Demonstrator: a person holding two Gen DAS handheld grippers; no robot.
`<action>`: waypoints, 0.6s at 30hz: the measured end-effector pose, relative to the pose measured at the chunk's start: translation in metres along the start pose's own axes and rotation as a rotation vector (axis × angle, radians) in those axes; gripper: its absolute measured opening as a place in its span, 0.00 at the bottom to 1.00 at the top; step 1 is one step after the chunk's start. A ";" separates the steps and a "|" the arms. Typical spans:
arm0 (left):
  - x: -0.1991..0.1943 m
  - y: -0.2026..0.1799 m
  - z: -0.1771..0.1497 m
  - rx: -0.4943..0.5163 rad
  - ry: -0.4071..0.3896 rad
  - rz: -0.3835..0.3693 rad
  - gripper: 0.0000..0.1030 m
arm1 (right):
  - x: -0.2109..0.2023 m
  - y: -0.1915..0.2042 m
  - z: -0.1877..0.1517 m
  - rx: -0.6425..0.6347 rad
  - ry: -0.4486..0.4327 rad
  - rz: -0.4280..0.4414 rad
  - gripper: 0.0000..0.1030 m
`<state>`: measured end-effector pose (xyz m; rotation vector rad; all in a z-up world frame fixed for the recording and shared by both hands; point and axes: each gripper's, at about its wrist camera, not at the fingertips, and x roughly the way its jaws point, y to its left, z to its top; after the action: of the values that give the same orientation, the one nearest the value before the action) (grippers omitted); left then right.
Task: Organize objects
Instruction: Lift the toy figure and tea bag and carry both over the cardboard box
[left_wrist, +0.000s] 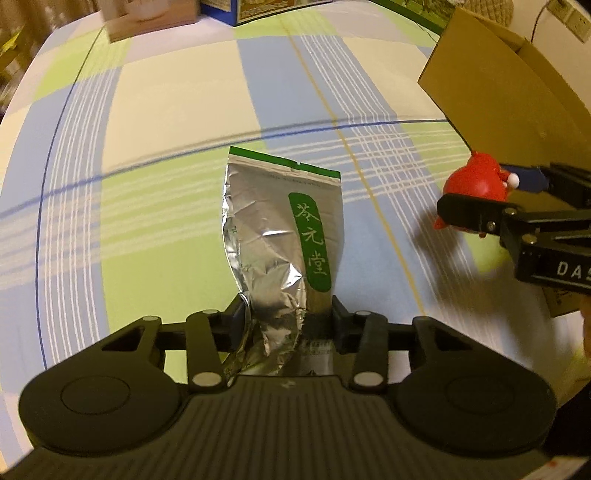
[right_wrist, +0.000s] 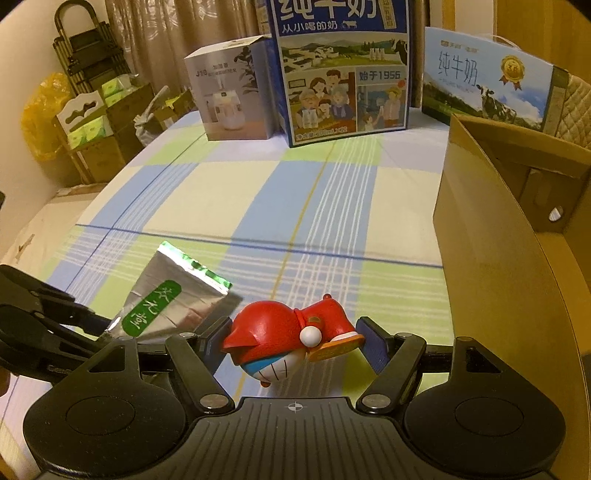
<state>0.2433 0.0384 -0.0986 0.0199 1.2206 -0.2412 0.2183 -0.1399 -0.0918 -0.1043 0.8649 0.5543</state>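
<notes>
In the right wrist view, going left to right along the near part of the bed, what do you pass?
Left gripper → foil pouch → red toy figure held in the right gripper → cardboard box.

foil pouch (left_wrist: 280, 236) label "茶元堂"; milk carton (right_wrist: 343, 70) "纯牛奶", "始于1956"; right tool (left_wrist: 476, 205) body "das".

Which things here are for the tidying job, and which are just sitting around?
For the job: foil bag in the left gripper; red toy in the right gripper; cardboard box.
Just sitting around: milk cartons, white box.
</notes>
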 end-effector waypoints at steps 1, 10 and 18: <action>-0.003 -0.001 -0.003 -0.014 -0.005 0.000 0.38 | -0.004 0.002 -0.003 0.002 -0.002 -0.001 0.68; -0.048 -0.019 -0.036 -0.130 -0.076 -0.044 0.38 | -0.051 0.016 -0.035 0.017 -0.028 0.002 0.68; -0.088 -0.044 -0.062 -0.199 -0.149 -0.085 0.37 | -0.094 0.021 -0.055 0.007 -0.051 -0.021 0.68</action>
<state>0.1490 0.0197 -0.0336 -0.2199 1.0933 -0.1908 0.1207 -0.1784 -0.0551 -0.0923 0.8148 0.5319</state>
